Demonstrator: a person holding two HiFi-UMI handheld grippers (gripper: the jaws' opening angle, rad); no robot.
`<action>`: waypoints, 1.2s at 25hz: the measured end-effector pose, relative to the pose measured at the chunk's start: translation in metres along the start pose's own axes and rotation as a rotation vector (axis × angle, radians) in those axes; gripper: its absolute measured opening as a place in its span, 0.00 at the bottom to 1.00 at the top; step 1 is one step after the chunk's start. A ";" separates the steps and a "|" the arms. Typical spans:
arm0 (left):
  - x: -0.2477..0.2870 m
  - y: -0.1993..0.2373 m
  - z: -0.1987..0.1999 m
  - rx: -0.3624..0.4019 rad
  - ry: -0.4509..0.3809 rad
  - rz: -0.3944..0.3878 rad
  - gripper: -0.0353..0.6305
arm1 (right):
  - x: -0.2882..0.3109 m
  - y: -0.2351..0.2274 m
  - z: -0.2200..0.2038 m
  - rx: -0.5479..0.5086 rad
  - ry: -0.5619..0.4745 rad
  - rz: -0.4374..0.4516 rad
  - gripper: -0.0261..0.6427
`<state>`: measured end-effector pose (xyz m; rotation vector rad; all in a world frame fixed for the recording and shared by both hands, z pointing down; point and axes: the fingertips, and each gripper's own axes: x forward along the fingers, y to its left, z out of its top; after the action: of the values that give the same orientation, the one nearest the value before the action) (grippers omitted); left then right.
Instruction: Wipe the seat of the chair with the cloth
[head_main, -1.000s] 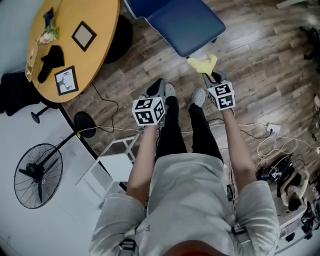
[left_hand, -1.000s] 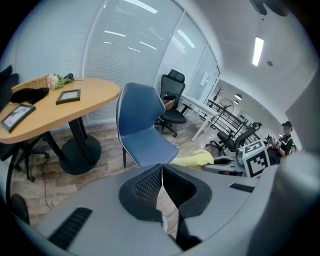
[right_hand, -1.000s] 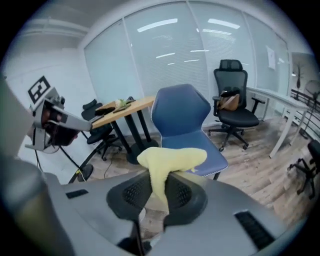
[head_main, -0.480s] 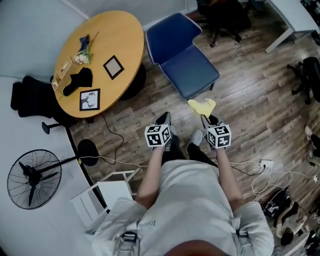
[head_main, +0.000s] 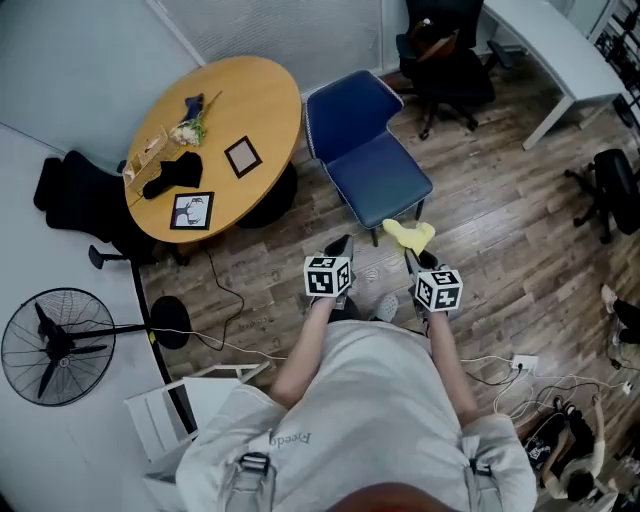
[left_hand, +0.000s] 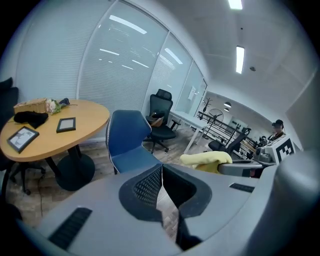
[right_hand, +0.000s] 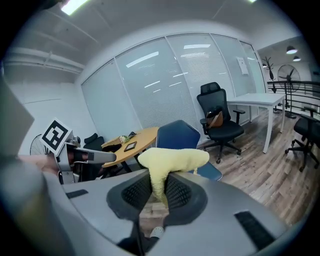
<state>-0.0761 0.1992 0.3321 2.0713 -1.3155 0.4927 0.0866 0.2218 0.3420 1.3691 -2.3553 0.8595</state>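
Cloth (right_hand: 172, 159) between jaws of right hand-held gripper (right_hand: 159, 192), near blue chair (head_main: 378, 175).

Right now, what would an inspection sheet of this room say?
Surface: seat blue and bare; wood floor around it.
Job's things: cloth, yellow, held short of the seat.
Clutter: table with two frames, flowers, a black item.
Grippers: left gripper shut, empty; right gripper shut on the cloth.
Cables: black cable left of the person; white cables at right.
Surroundings: fan, office chairs, desk.
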 end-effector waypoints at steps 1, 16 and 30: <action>0.000 -0.002 0.003 0.017 -0.003 -0.002 0.09 | 0.001 0.000 0.001 0.004 -0.007 0.004 0.14; 0.002 0.000 0.018 0.087 -0.006 0.002 0.09 | 0.023 0.012 0.014 0.014 -0.019 0.082 0.14; 0.010 0.009 0.032 0.058 -0.031 0.023 0.09 | 0.029 -0.001 0.020 0.000 -0.007 0.085 0.14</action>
<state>-0.0803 0.1681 0.3168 2.1211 -1.3594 0.5159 0.0736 0.1895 0.3417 1.2824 -2.4334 0.8796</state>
